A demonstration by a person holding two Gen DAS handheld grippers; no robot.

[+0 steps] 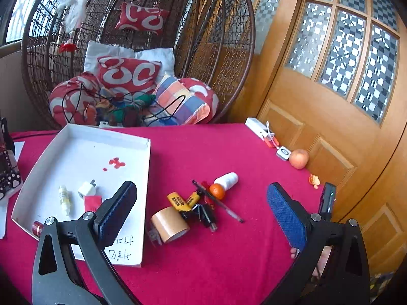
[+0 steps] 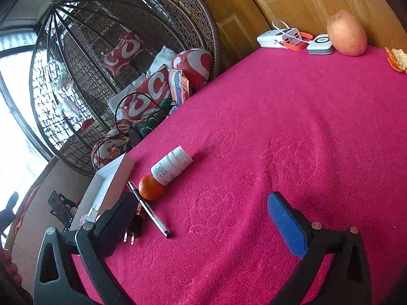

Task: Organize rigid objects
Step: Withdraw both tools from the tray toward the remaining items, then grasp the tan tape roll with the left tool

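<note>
My left gripper (image 1: pixel 201 218) hangs above the desk (image 1: pixel 229 254) with its fingers (image 1: pixel 286 214) spread wide, holding nothing. My right gripper (image 2: pixel 203 226) likewise sits wide apart and empty.

Surface (image 2: pixel 292 127): wide bare red cloth across the middle and right, open for passage. Obstacles bunch left of centre: tape roll (image 1: pixel 169 225), yellow batteries (image 1: pixel 179 200), black plug (image 1: pixel 207 217), pen (image 1: pixel 218 202), orange (image 1: pixel 217 191) and white bottle (image 1: pixel 226 180), touching or just beside one another. White tray (image 1: pixel 84 152) stands just left of the cluster; its far half is bare, near half holds small items. Far right edge: power bank (image 2: pixel 278 38), small white box (image 2: pixel 320 44), apple (image 2: pixel 347 33), well apart from the cluster.
</note>
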